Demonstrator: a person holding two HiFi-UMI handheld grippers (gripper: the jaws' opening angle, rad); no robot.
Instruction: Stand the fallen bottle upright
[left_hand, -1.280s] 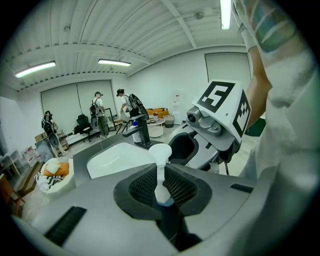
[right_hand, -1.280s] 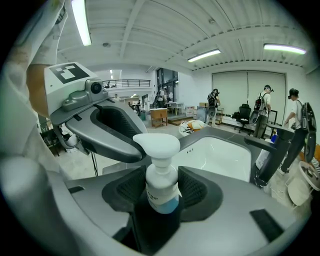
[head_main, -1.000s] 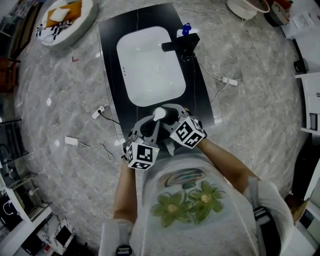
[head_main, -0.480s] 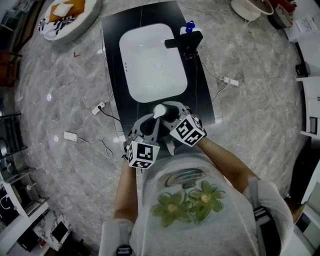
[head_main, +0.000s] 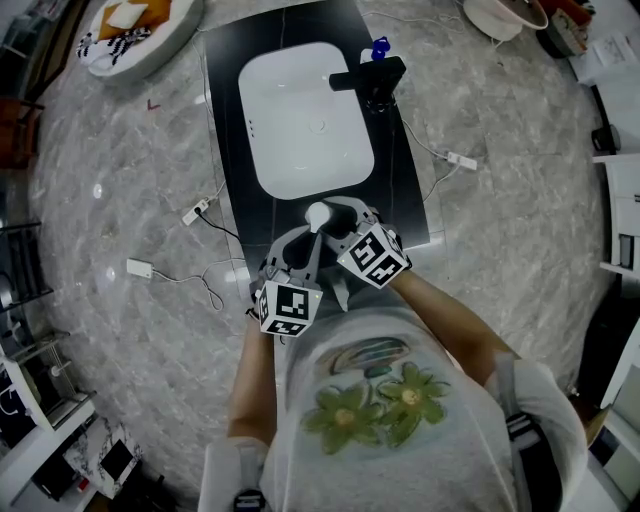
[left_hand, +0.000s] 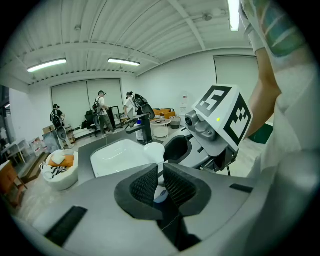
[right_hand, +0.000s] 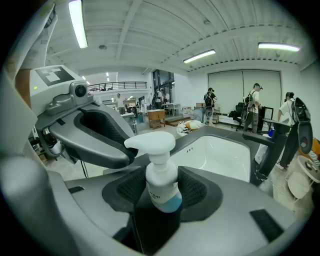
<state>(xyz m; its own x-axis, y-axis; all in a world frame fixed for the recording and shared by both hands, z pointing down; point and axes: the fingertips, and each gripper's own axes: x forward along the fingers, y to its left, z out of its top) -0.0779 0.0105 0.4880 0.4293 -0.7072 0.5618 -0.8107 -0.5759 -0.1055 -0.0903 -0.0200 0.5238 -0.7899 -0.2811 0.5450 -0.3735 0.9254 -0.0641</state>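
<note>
The white pump bottle with blue liquid (right_hand: 161, 175) is upright at the black counter's (head_main: 395, 190) six o'clock edge, pinched round its body by the right gripper (right_hand: 162, 192). The left gripper (left_hand: 161, 182), jaws just closing, nips its neck from eight o'clock.

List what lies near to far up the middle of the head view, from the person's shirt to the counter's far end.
flowered shirt → white pump bottle → white basin → black faucet → blue-capped bottle
</note>
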